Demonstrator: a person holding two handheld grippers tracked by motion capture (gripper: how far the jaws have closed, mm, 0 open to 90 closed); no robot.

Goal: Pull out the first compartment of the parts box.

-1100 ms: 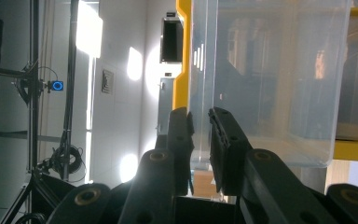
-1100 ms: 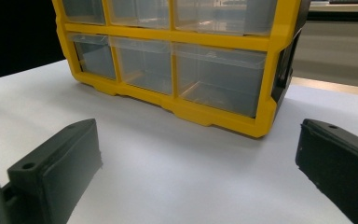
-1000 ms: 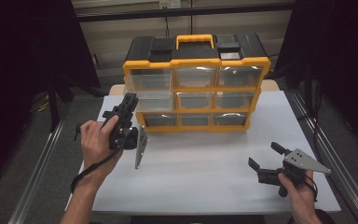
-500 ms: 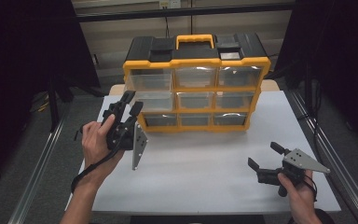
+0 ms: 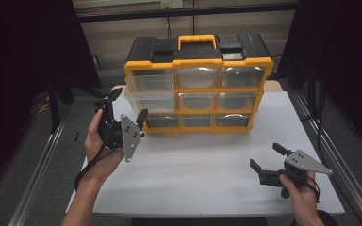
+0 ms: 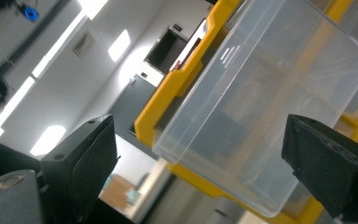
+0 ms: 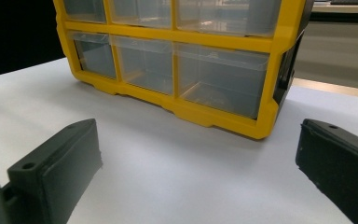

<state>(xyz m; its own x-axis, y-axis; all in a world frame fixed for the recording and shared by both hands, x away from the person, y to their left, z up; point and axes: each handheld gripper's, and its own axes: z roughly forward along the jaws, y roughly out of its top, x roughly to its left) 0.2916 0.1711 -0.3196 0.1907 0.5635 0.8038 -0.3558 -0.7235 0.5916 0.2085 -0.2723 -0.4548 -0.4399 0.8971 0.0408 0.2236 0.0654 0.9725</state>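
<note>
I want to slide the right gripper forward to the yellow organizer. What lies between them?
Bare white table, as the right gripper view shows, between the right gripper and the yellow organizer.

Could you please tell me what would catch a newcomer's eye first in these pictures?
The yellow and black drawer cabinet at the far middle of the white table stands out first, with its clear drawers. Its middle-left drawer juts out of the frame, and the left gripper sits just beside it, its jaws having just been opening, nothing between them. The right gripper rests open near the table's front right.
</note>
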